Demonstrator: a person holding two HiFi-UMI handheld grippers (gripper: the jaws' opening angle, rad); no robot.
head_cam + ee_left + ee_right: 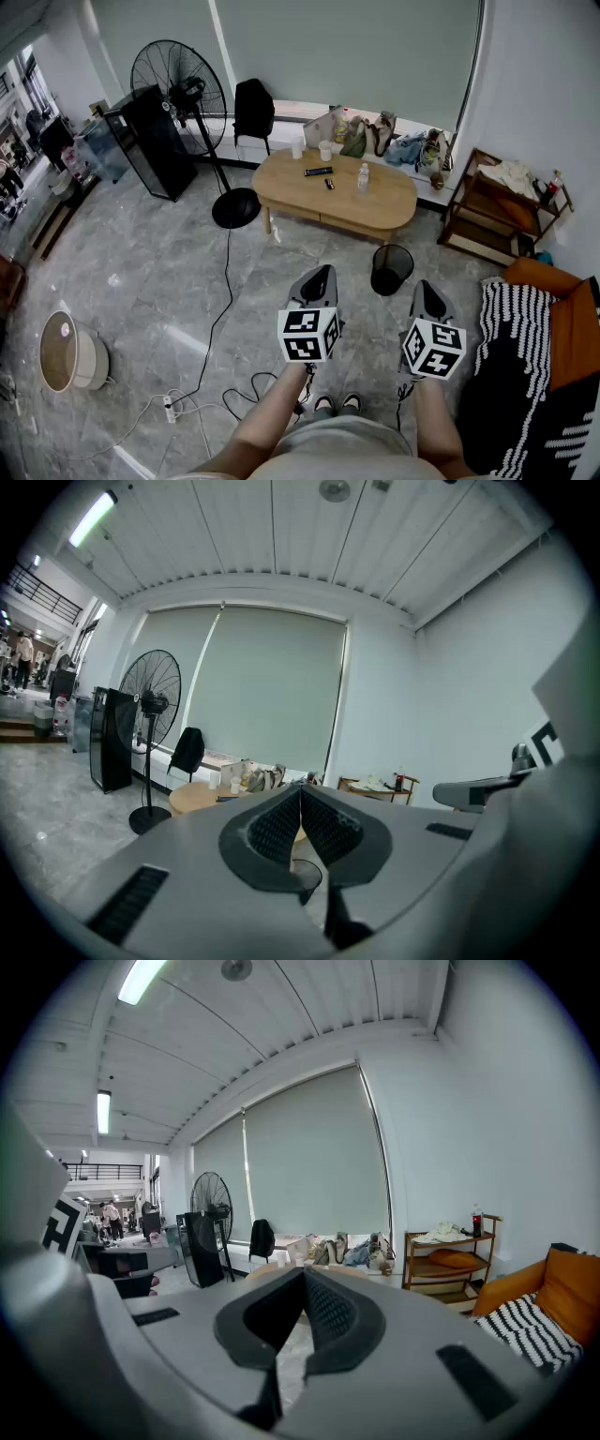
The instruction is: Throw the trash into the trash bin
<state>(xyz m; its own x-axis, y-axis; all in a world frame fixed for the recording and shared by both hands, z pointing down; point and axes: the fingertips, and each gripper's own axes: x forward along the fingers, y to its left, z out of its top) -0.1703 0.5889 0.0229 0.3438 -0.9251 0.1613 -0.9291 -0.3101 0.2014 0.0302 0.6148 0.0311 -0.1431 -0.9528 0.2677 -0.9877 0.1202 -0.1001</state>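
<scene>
A black mesh trash bin (391, 269) stands on the grey floor in front of an oval wooden coffee table (389, 208). On the table are a clear bottle (363, 177), a dark remote (318, 172) and two white cups (324, 150). My left gripper (322, 274) hangs to the left of the bin, shut and empty. My right gripper (425, 289) hangs just right of the bin, its jaws also closed on nothing. In the left gripper view the pads (323, 822) meet at the tip and the bin's rim (306, 870) shows below them.
A tall black standing fan (178, 84) and a black cabinet (155, 141) stand at the back left. Its cable (223, 309) runs across the floor to a power strip (169, 408). A wooden shelf (492, 211) and a sofa with a striped throw (525, 356) fill the right.
</scene>
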